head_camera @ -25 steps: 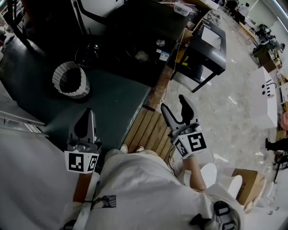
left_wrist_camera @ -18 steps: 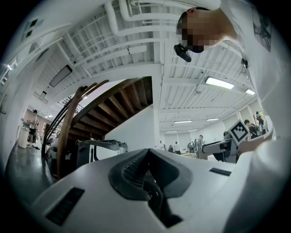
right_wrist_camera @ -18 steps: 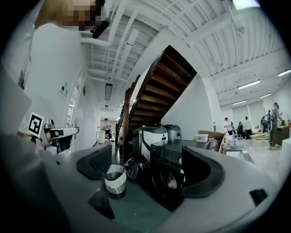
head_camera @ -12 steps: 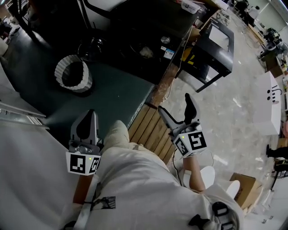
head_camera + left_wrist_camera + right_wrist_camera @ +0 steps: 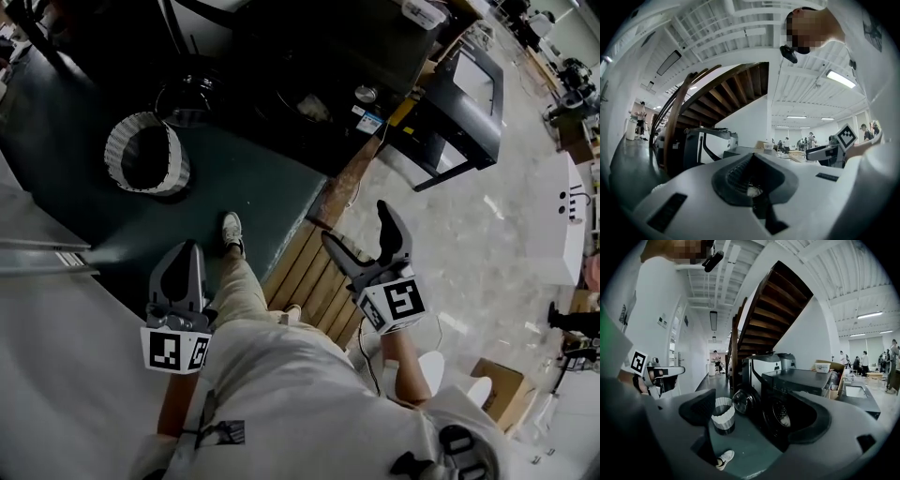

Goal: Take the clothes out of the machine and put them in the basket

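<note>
The dark washing machine (image 5: 281, 66) stands at the top of the head view with its round door (image 5: 743, 401) swung open. A pale garment (image 5: 783, 420) shows inside the drum. The white ribbed basket (image 5: 145, 155) sits on the dark mat left of the machine and looks hollow inside. My left gripper (image 5: 183, 255) is low at the left, its jaws pressed together on nothing. My right gripper (image 5: 356, 225) hangs over the wooden slats with its jaws spread wide and nothing between them. Both grippers are well short of the machine.
The person's shoe (image 5: 232, 231) is on the dark mat (image 5: 262, 187). A wooden slat platform (image 5: 314, 272) borders the mat. A black table (image 5: 469, 89) stands right of the machine, a cardboard box (image 5: 497, 386) lower right. A wooden staircase (image 5: 778, 305) rises behind the machine.
The right jaws have spread wider. Both grippers have shifted forward and lower, and a foot has stepped onto the dark mat. The basket and machine stay put.
</note>
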The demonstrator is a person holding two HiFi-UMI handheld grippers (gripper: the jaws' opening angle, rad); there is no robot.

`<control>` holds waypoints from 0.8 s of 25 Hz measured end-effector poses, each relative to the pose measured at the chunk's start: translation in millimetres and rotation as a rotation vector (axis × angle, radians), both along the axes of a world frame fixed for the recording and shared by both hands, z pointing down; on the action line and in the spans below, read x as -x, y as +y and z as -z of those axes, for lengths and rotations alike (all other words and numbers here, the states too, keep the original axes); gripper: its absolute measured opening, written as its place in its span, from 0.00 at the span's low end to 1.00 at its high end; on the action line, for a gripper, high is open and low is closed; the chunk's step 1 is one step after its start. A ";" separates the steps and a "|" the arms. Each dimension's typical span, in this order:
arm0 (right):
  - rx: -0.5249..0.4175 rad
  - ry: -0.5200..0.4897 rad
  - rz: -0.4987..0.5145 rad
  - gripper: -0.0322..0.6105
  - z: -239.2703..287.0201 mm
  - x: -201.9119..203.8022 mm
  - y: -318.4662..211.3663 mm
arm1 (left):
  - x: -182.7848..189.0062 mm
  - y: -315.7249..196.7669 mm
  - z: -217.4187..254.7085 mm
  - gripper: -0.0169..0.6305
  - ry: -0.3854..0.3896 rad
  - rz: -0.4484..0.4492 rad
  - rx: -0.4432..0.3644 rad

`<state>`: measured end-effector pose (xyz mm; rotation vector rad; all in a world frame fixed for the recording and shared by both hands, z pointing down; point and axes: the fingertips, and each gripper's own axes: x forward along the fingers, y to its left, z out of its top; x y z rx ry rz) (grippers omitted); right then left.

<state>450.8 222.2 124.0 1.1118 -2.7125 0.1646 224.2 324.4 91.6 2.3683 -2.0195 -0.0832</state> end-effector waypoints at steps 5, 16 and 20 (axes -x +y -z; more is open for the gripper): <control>0.027 0.053 0.036 0.77 -23.0 84.6 -88.1 | 67.0 -98.6 -19.9 0.05 0.002 -0.010 0.016; 0.115 0.133 -0.013 0.77 1.2 228.8 -247.8 | 144.7 -316.5 10.0 0.05 0.064 -0.295 0.015; 0.136 0.171 -0.022 0.77 -9.7 229.6 -271.3 | 142.9 -355.0 6.9 0.05 0.107 -0.312 0.027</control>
